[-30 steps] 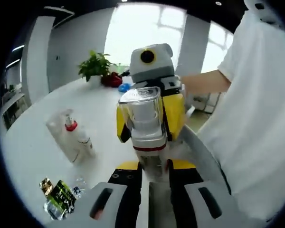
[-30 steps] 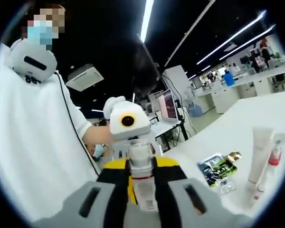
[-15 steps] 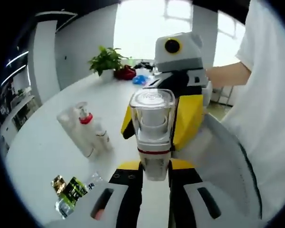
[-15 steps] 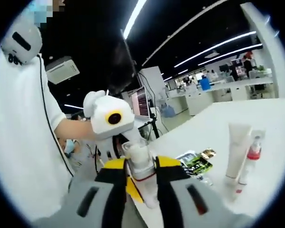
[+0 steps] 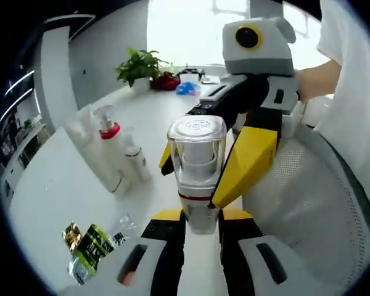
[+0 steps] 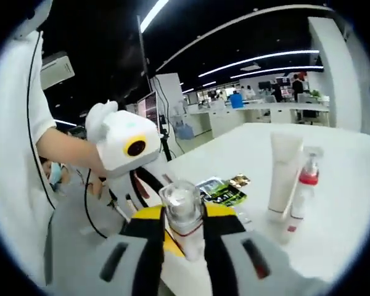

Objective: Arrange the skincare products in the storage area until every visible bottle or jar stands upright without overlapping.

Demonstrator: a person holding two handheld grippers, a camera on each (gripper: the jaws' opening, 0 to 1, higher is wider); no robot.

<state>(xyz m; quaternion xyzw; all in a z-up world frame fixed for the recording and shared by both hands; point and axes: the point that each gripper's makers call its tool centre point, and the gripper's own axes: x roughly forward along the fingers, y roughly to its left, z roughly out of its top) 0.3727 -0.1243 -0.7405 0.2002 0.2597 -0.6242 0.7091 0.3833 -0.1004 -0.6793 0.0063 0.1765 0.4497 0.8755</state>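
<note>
A clear bottle (image 5: 197, 166) with a square clear cap and a red band is held above the white table (image 5: 43, 197). My left gripper (image 5: 200, 225) is shut on its lower end. My right gripper (image 5: 200, 197) comes in from behind, its yellow fingers (image 5: 250, 157) flanking the same bottle near the band. In the right gripper view the bottle (image 6: 184, 213) sits between my right gripper (image 6: 185, 237) jaws, and the left gripper (image 6: 126, 148) reaches in from the left. A white tube (image 5: 86, 145), a red-collared pump bottle (image 5: 109, 148) and a small bottle (image 5: 137, 163) stand together.
Green and gold sachets (image 5: 86, 250) lie near the table's front edge; they appear as sachets (image 6: 225, 188) beside the tube (image 6: 283, 172) and pump bottle (image 6: 303, 185). A potted plant (image 5: 140, 65) and small items stand at the far end. A person in white stands alongside.
Both views have swung and dropped toward the table, so the standing tube and pump bottle look nearer. Both grippers have stayed on the clear bottle throughout.
</note>
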